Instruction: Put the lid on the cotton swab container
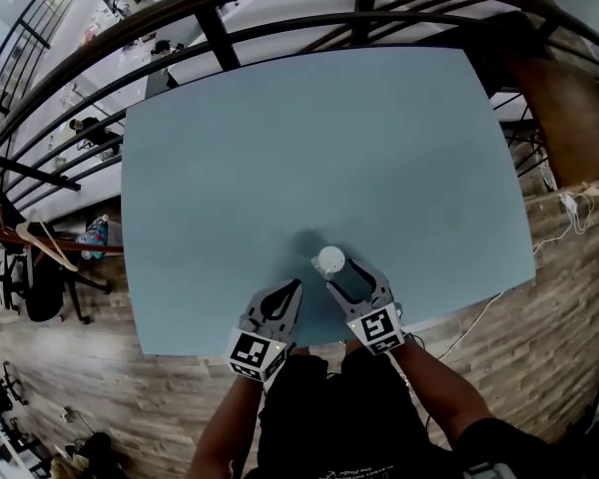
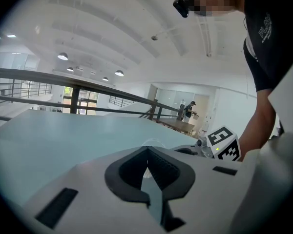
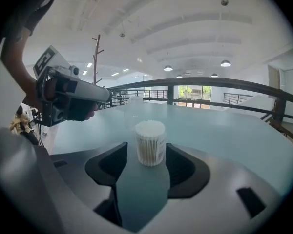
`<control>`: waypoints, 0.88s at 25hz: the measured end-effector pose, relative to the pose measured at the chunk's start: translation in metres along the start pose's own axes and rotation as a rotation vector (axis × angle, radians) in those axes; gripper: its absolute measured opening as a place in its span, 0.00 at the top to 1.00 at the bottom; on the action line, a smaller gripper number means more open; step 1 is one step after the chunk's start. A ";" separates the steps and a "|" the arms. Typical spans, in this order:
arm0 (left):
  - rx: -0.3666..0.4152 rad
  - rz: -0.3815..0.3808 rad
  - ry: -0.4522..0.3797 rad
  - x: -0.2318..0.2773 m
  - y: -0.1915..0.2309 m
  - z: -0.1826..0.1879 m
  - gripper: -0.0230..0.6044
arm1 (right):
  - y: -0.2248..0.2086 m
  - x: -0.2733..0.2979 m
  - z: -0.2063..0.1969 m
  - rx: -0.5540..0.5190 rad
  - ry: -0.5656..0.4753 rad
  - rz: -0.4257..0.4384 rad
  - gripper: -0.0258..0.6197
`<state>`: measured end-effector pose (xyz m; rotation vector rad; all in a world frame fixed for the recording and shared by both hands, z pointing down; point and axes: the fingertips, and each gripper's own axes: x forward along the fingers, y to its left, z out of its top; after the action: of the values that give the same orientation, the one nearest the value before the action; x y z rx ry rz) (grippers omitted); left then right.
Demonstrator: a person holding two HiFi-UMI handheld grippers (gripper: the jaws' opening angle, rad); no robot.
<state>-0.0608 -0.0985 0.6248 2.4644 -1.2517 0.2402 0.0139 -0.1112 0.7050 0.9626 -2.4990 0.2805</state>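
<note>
A pale blue table (image 1: 280,158) filled the view, bare across its far and side stretches, with a dark railing (image 1: 220,38) curving past its far edge and wooden flooring around it. Close to the near edge stood the cotton swab container (image 1: 330,259), a small clear tub packed with upright white swabs, its top uncovered. The right gripper (image 1: 347,279) had its jaws spread, the tub between them and the pads just beside its sides. Just to the left, the left gripper (image 1: 295,289) was pinched shut on a clear lid (image 2: 154,141).

Pale blue table (image 1: 280,148), white cotton swabs (image 3: 150,141), black-and-white marker cubes (image 1: 376,329).
</note>
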 end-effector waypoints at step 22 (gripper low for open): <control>-0.022 -0.013 -0.006 0.020 -0.009 0.004 0.95 | -0.008 0.026 0.002 0.002 -0.019 0.004 0.56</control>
<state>-0.0419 -0.1104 0.6254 2.4556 -1.2334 0.2148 0.0014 -0.1327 0.7156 0.9651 -2.5189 0.2769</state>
